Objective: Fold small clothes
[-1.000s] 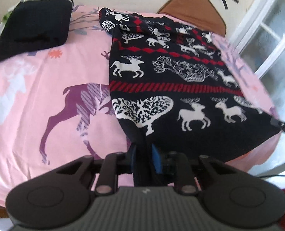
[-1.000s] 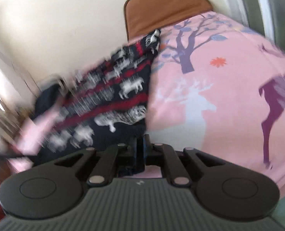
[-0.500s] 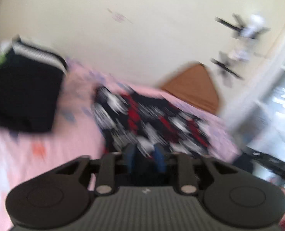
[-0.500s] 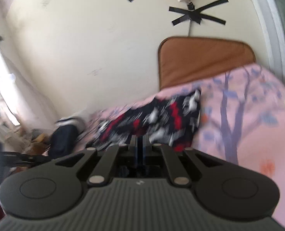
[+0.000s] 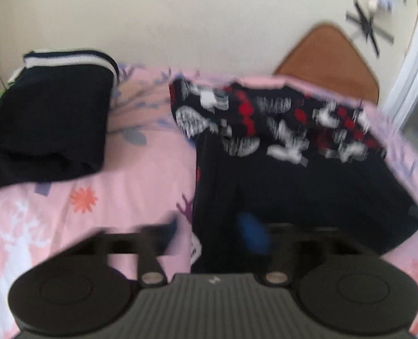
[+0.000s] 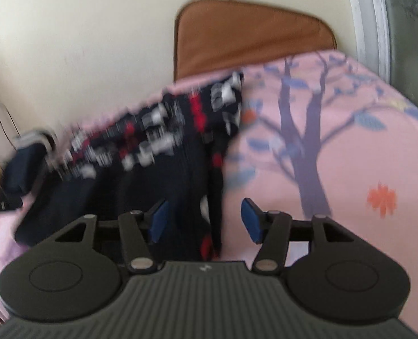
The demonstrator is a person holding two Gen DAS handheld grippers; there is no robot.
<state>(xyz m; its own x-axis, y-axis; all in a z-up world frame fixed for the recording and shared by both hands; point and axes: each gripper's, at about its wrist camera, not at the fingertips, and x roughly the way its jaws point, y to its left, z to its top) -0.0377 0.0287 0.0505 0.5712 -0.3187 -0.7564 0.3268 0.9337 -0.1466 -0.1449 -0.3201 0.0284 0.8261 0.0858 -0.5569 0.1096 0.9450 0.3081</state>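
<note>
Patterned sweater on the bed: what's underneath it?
The patterned sweater lies on the pink printed bedsheet, which shows beside it. Anything else beneath is covered by the fabric and cannot be seen.

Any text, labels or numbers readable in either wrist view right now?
None readable.
Small white mark on the left gripper housing: too blurred to read.
Small white mark on the right gripper housing: a logo, no legible letters.
Patterned sweater: pictures only, no words.
Pink bedsheet: prints only.
</note>
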